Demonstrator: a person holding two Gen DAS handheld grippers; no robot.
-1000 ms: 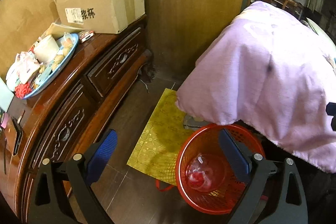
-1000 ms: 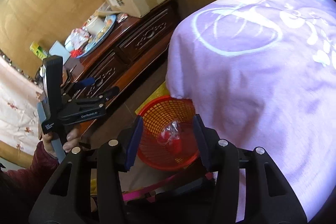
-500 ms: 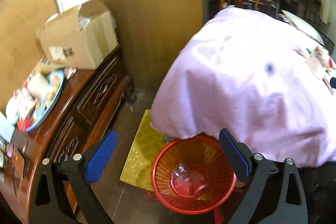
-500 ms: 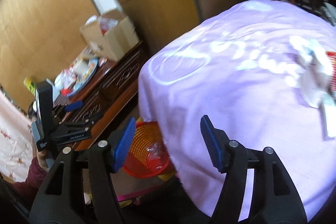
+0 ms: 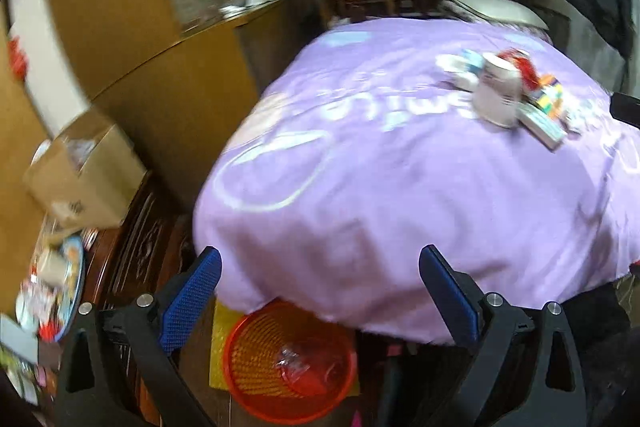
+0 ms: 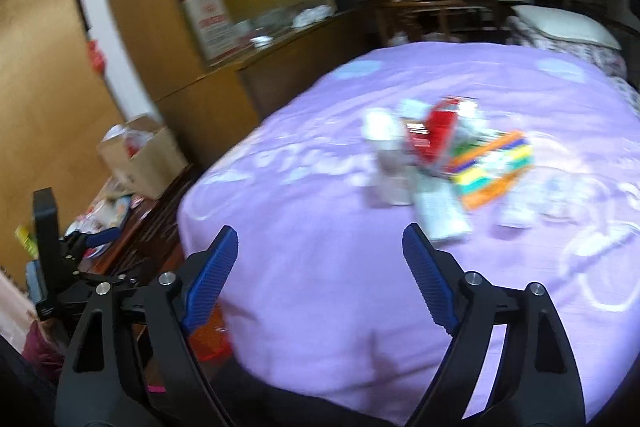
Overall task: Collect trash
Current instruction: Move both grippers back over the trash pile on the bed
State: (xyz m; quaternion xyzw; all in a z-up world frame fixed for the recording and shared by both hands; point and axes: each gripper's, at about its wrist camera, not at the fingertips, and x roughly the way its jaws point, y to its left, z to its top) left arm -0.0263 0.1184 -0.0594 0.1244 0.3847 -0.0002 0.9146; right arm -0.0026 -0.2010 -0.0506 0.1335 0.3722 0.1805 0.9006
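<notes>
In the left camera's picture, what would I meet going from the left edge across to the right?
Blue plate of snacks → cardboard box → red basket → white cup → colourful striped box.

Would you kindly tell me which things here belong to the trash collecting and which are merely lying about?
Job: red basket holding a clear wrapper; litter pile on the purple cover.
Lying about: cardboard box; snack tray.

A lilac-covered bed (image 6: 320, 227) carries a heap of packets and cartons (image 6: 452, 155) lying on top
</notes>
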